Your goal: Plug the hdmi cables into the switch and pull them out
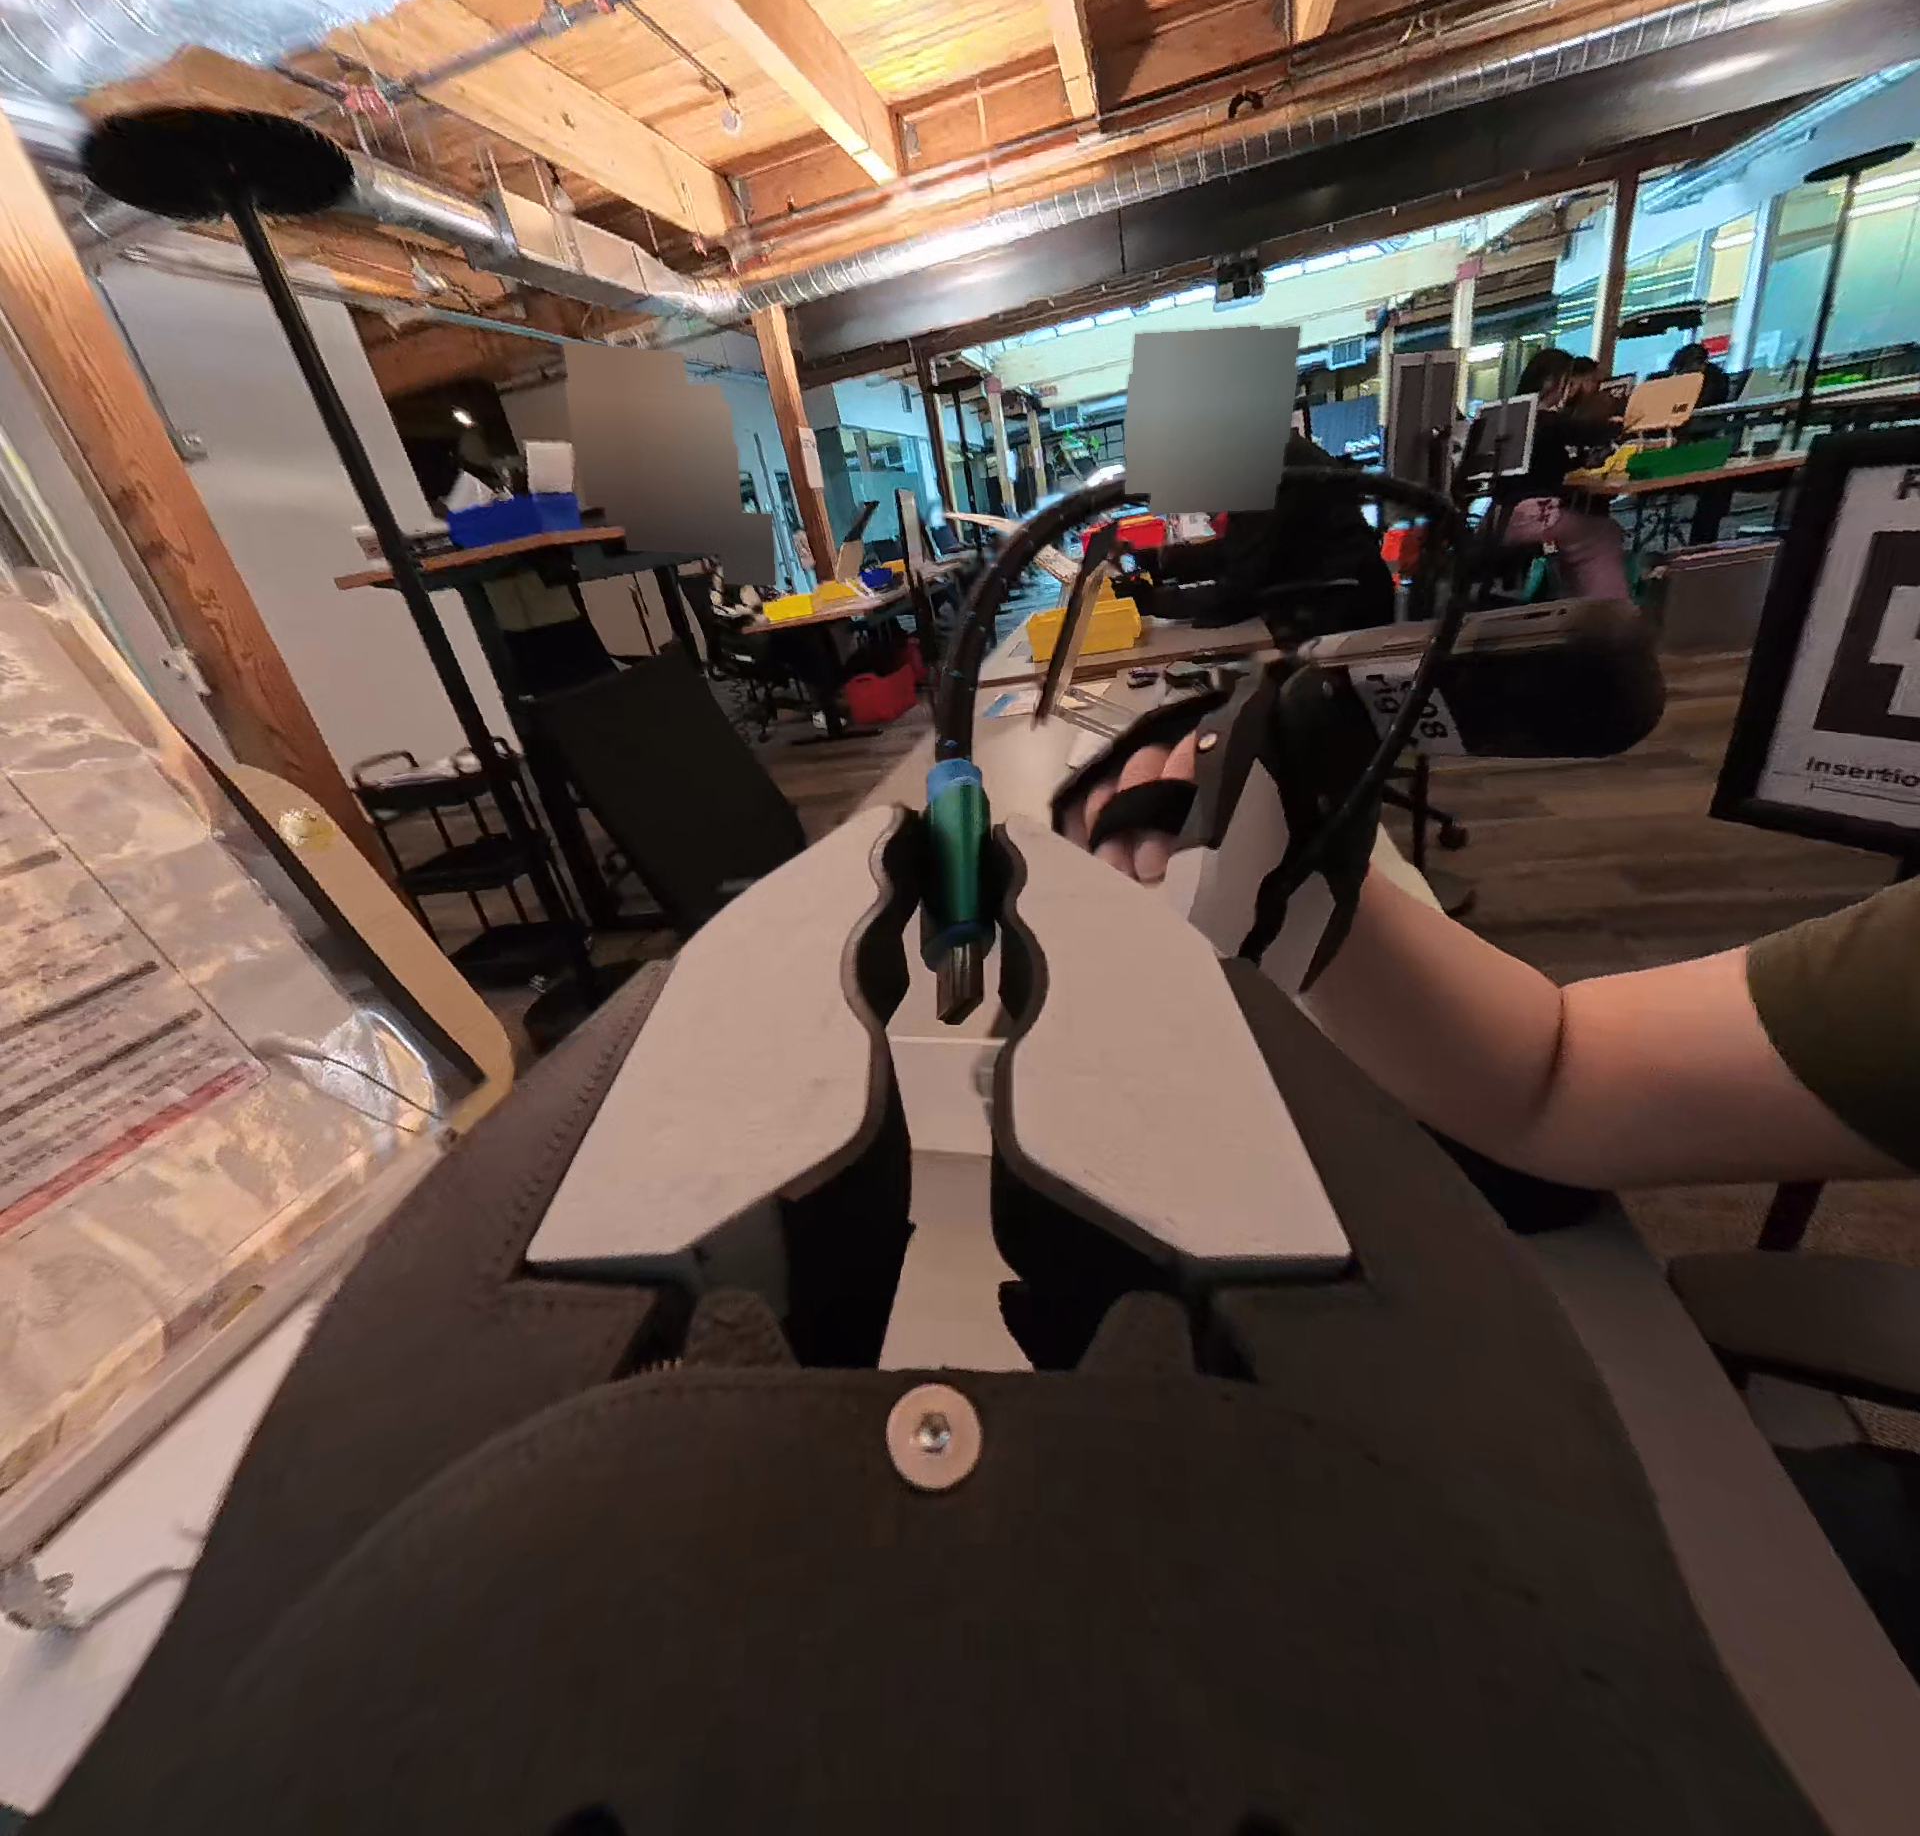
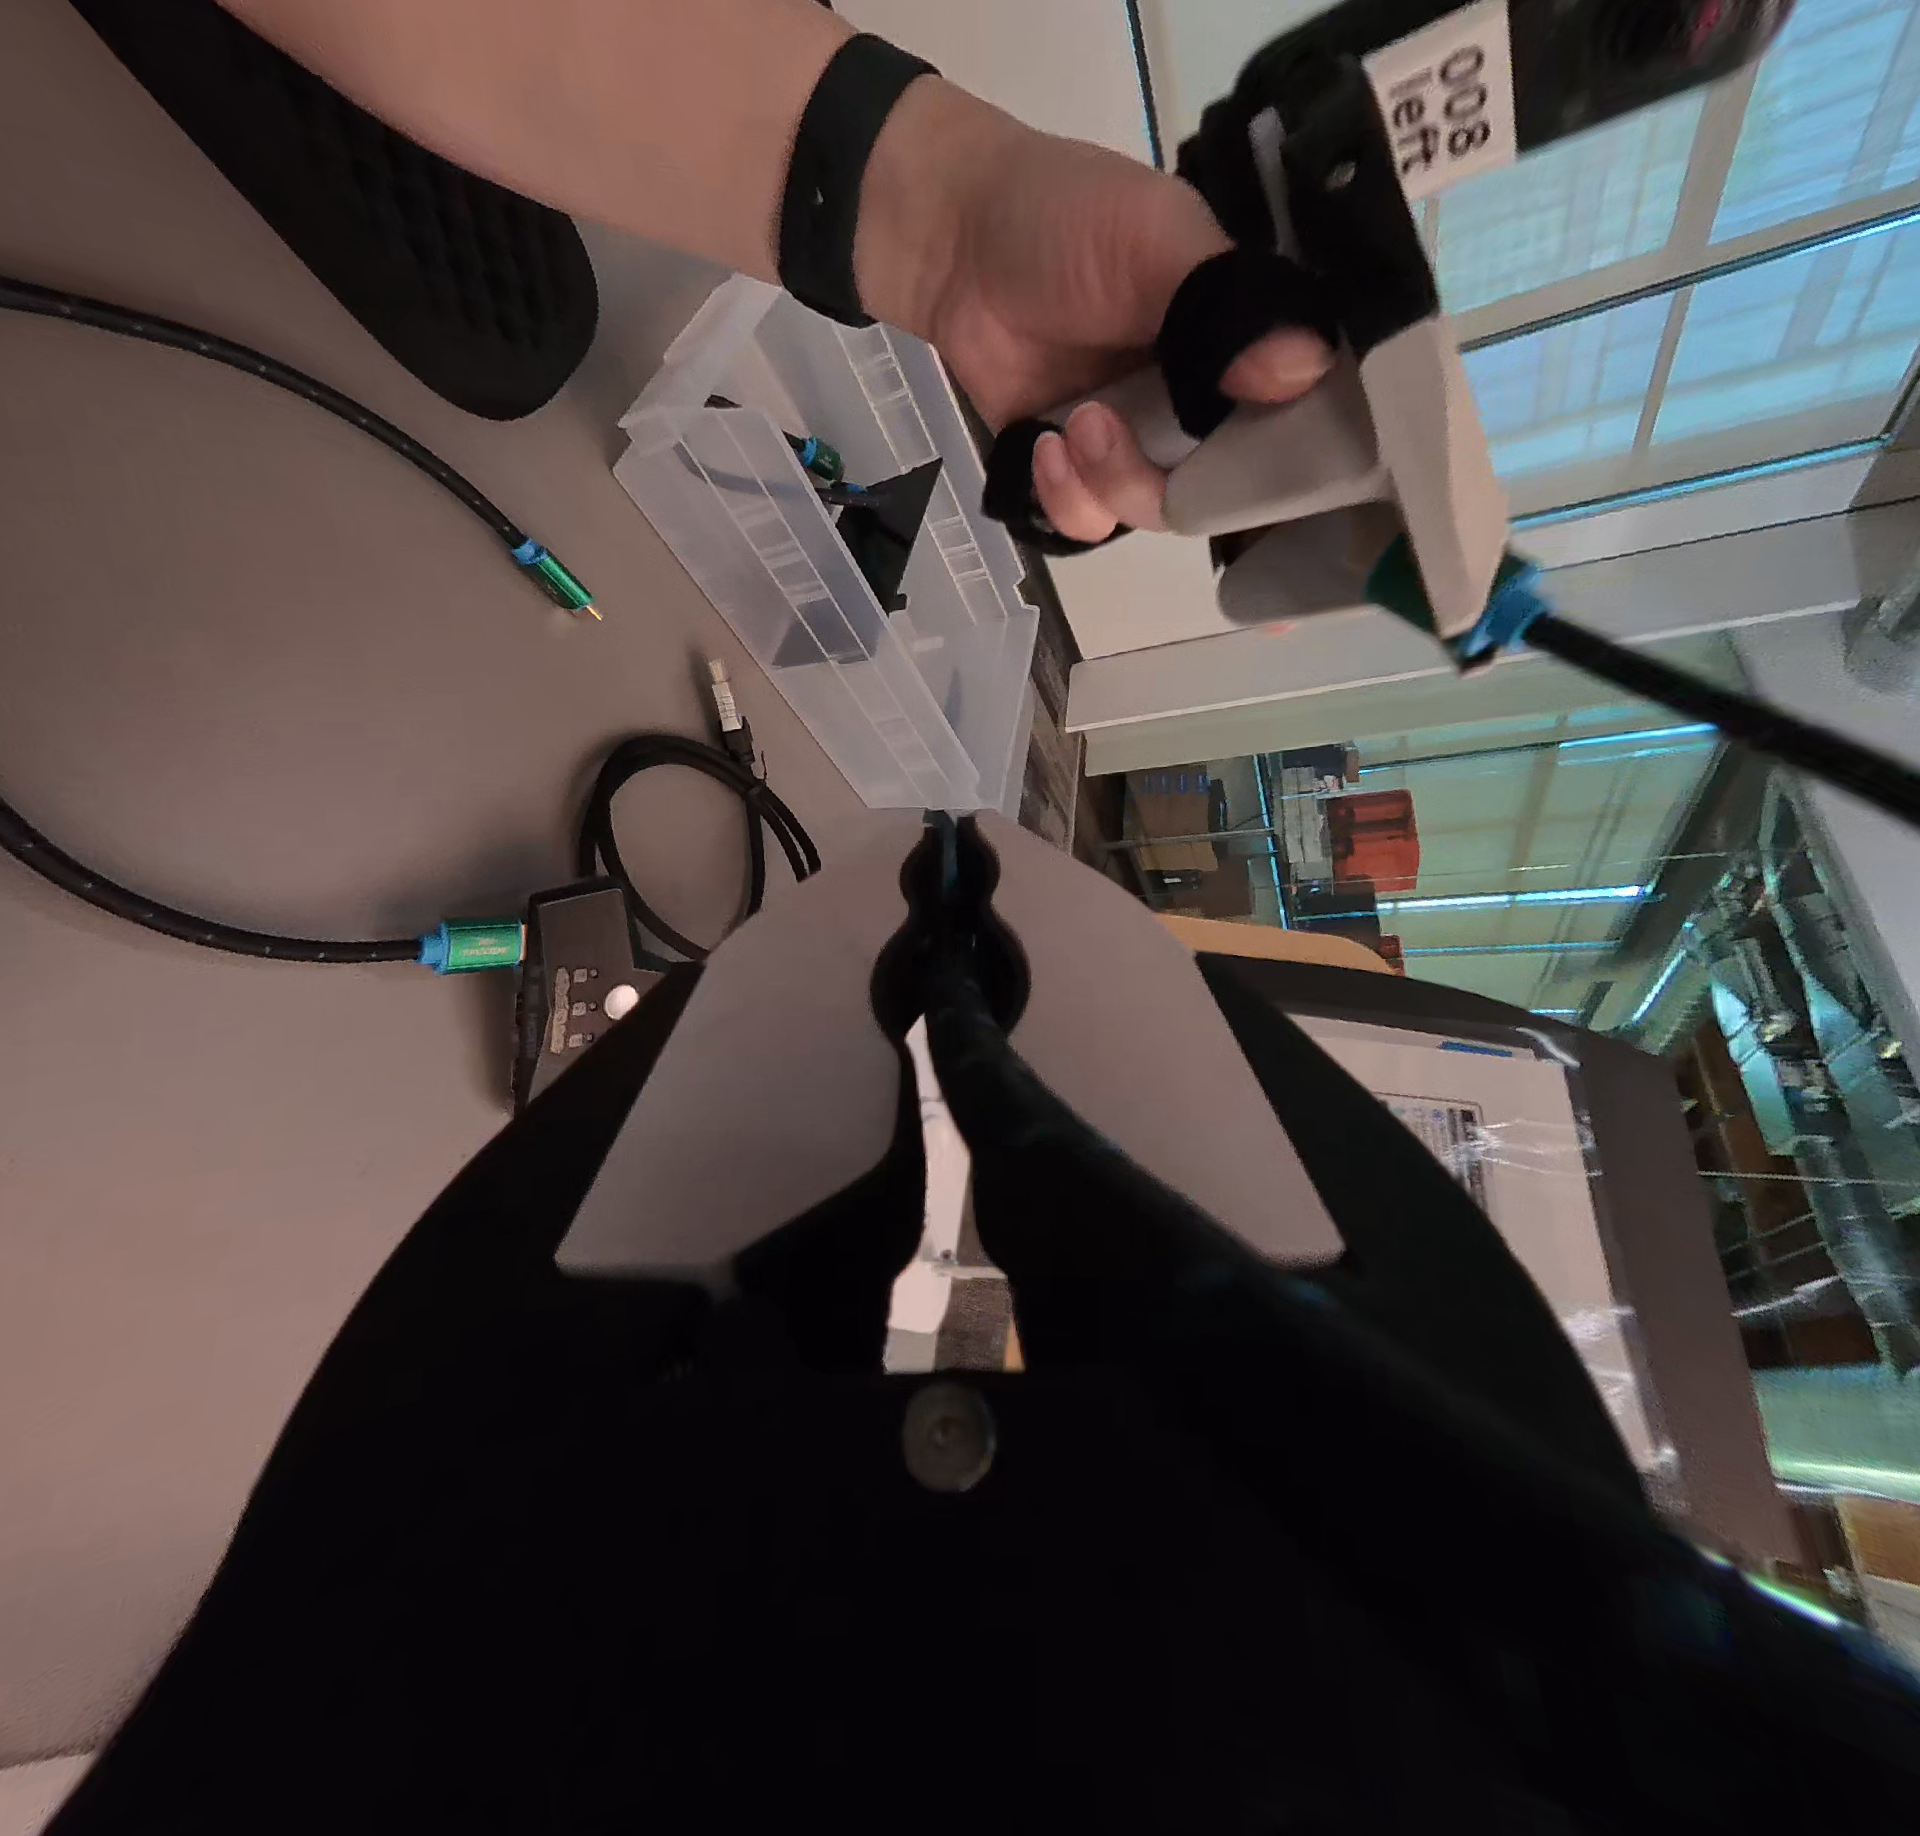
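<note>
My left gripper (image 1: 951,846) is raised in the air and shut on a green HDMI plug (image 1: 958,882) with blue collars, its metal tip pointing back at the camera. The plug's black cable (image 1: 992,591) arcs up and right to my right gripper (image 1: 1299,913). In the right wrist view my right gripper (image 2: 951,851) is shut on that black cable (image 2: 971,1048). The left gripper (image 2: 1434,591) is at the upper right, holding the plug (image 2: 1387,571). The black switch (image 2: 577,986) lies on the grey table (image 2: 260,747) with another green plug (image 2: 473,945) in its port.
A third green plug (image 2: 551,581) lies loose on the table. A clear plastic box (image 2: 831,581) holding more cable ends stands near the table edge. The switch's thin coiled lead (image 2: 686,830) lies beside it. A framed sign (image 1: 1839,643) stands at the right.
</note>
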`<state>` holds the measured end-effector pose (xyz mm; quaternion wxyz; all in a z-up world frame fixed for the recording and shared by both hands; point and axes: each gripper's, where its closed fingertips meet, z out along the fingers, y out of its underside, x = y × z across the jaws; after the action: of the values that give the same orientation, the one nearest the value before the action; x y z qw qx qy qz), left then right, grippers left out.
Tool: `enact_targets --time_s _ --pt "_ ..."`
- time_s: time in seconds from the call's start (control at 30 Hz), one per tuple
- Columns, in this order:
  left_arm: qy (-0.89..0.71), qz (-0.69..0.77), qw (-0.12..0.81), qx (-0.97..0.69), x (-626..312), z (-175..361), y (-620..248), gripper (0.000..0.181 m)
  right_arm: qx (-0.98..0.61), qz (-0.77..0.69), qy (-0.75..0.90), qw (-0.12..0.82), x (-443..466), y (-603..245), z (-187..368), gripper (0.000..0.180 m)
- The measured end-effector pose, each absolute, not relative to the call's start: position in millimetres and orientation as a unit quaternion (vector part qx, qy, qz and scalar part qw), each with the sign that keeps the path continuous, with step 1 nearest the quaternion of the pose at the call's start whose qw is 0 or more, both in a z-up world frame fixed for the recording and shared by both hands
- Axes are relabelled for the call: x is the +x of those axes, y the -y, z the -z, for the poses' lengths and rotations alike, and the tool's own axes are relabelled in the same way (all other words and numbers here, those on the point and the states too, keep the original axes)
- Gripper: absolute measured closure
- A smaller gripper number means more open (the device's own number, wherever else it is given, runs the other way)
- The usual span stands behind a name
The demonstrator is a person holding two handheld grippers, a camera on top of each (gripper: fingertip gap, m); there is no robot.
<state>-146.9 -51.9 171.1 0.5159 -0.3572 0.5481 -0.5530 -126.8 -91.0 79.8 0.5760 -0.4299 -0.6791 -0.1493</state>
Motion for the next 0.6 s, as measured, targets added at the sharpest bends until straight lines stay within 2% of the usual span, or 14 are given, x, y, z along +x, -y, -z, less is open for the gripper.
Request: enact_targets --time_s 0.23,0.53,0.6 --pt "-0.559 0.616 0.435 -0.343 -145.9 -166.5 65.2 0.168 -0.404 0.228 0.695 0.549 -139.3 110.8 -88.3 0.176" --pt "-0.574 0.646 0.366 -0.344 -146.5 -160.7 79.9 0.165 -0.391 0.196 0.699 0.566 -146.1 123.7 -94.1 0.176" --pt "-0.578 0.653 0.332 -0.359 -145.0 -154.7 81.8 0.158 -0.397 0.202 0.696 0.563 -142.2 121.4 -93.7 0.176"
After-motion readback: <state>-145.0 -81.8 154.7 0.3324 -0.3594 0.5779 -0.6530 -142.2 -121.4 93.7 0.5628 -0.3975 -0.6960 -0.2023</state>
